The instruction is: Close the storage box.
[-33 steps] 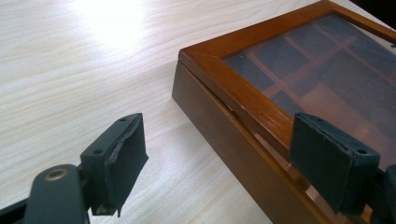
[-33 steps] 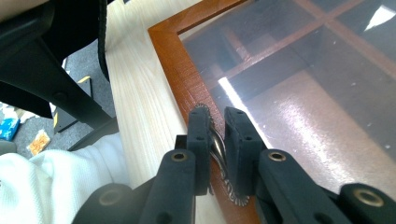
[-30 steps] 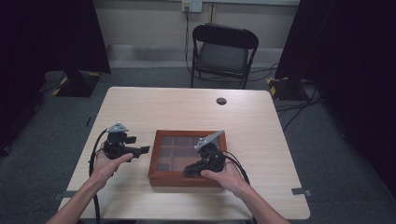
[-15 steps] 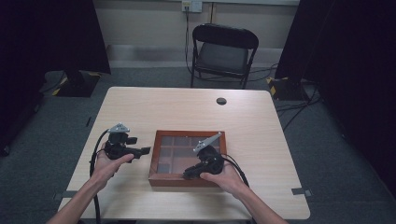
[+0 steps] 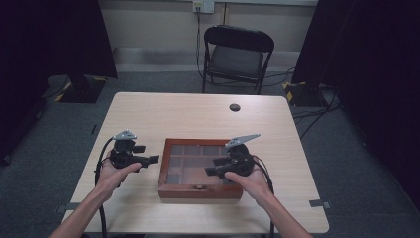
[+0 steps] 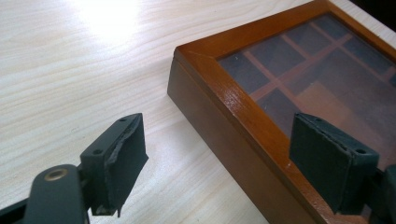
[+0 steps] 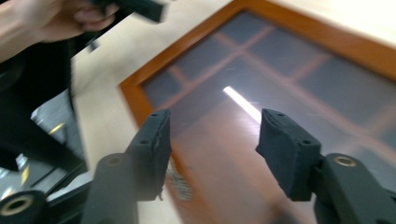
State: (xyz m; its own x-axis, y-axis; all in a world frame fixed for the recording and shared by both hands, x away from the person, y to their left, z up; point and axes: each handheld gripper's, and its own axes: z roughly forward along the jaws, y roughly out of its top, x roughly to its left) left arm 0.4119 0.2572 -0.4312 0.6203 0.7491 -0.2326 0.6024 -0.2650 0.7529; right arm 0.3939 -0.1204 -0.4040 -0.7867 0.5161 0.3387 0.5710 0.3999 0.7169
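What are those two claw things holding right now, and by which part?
Nothing. The left gripper has its jaws open astride the wooden box's edge, not clamped. The right gripper hangs open above the glass lid.

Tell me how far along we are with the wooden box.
Done: both grippers are at the wooden box. In hand: the left gripper, open, straddles its left edge; the right gripper, open, hovers over the glass lid. Left: nothing is gripped and the lid looks shut.
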